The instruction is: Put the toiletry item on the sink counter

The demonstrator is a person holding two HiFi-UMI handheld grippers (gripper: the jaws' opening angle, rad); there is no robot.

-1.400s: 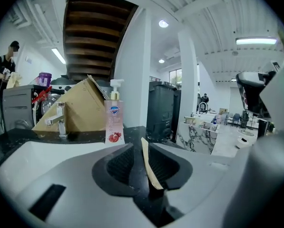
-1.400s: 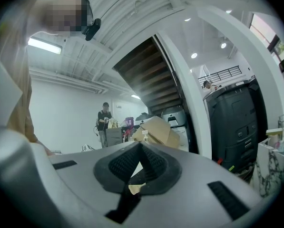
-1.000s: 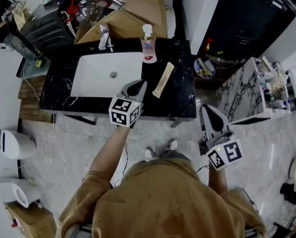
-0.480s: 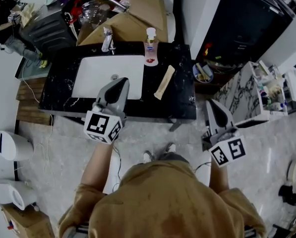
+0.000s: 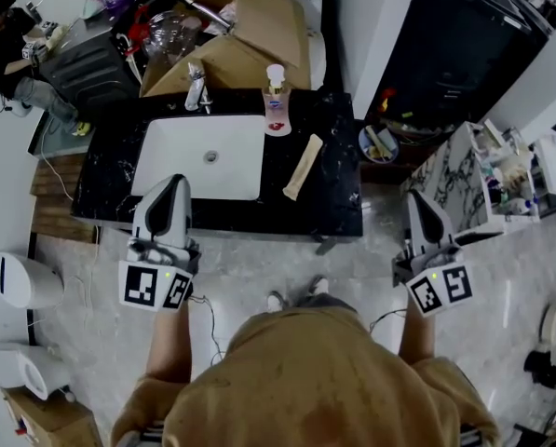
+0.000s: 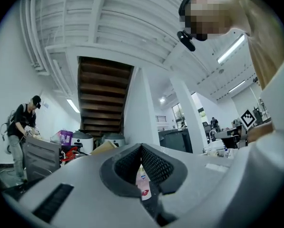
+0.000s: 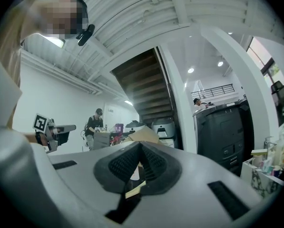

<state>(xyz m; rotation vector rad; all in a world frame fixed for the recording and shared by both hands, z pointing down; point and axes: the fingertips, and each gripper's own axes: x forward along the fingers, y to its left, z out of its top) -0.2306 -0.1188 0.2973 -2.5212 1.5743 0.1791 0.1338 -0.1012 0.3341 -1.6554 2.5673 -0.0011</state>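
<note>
A cream tube (image 5: pixel 303 167) lies flat on the black marble counter (image 5: pixel 333 203), right of the white basin (image 5: pixel 198 156). Behind it stands a clear pump bottle (image 5: pixel 275 101) with a red label. My left gripper (image 5: pixel 172 184) is shut and empty, off the counter's front edge before the basin's left part. Between its jaws in the left gripper view (image 6: pixel 141 147) the pump bottle (image 6: pixel 142 184) shows far off. My right gripper (image 5: pixel 415 199) hangs over the floor right of the counter, jaws together with nothing in them. In its own view (image 7: pixel 141 144) the tube (image 7: pixel 134 190) shows below the tips.
A chrome faucet (image 5: pixel 196 87) stands behind the basin, with a cardboard box (image 5: pixel 250 17) beyond. A small dish of items (image 5: pixel 378 142) and a marble-patterned shelf unit (image 5: pixel 464 170) sit to the right. A person (image 5: pixel 17 45) works at the far left. A white appliance (image 5: pixel 17 277) stands on the floor.
My left gripper has drawn back from over the counter near the tube, going left and toward me, off the front edge. My right gripper shifted slightly right. The tube stayed put.
</note>
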